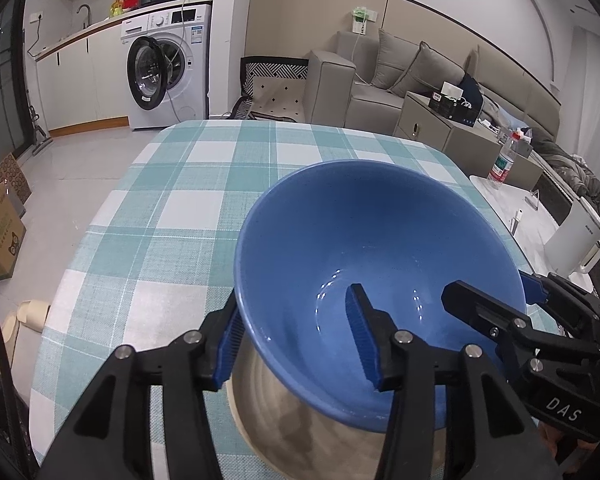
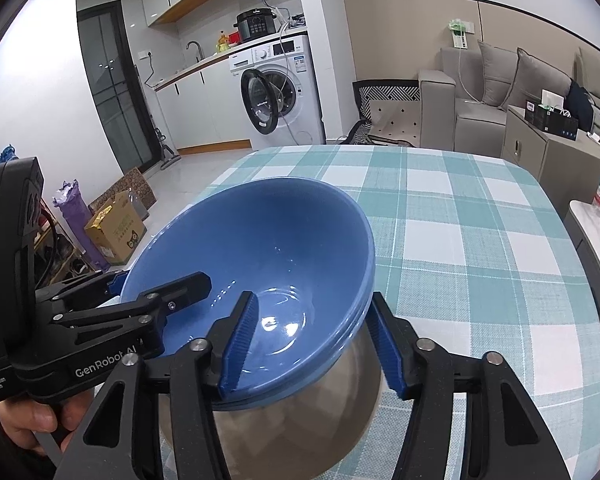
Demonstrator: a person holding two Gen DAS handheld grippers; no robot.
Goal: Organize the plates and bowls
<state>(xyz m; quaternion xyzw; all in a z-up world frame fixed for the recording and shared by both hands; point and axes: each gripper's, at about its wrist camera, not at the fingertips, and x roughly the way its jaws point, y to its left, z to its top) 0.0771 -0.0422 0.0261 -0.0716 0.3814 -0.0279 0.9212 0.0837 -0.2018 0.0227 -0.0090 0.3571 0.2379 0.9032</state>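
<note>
**Desk:** What does the left wrist view show?

**Operator:** KITCHEN BENCH: a blue bowl [image 1: 360, 220] fills my view from centre to 4 o'clock. It stands in a steel bowl [image 2: 300, 420] on the bench [image 1: 172, 200], which is covered by a green-and-white checked cloth [image 1: 112, 280]. My left hand-held gripper [image 1: 296, 320] straddles the near rim at 6 o'clock, one blue pad outside the wall and the other well inside the bowl. The jaws stand apart and are not clamping, so the bowl is not held.

**Desk:** And the right?

**Operator:** Much the same. My right hand-held gripper [image 2: 312, 308] straddles the rim at about 5 o'clock in its own view, one pad inside and one just beside the outer wall. Its jaws are parted too, with no squeeze on the rim. From this side the blue rim looks doubled; whether that is a second bowl I cannot tell. A washing machine [image 1: 168, 68] stands at 11 o'clock, door ajar.
</note>
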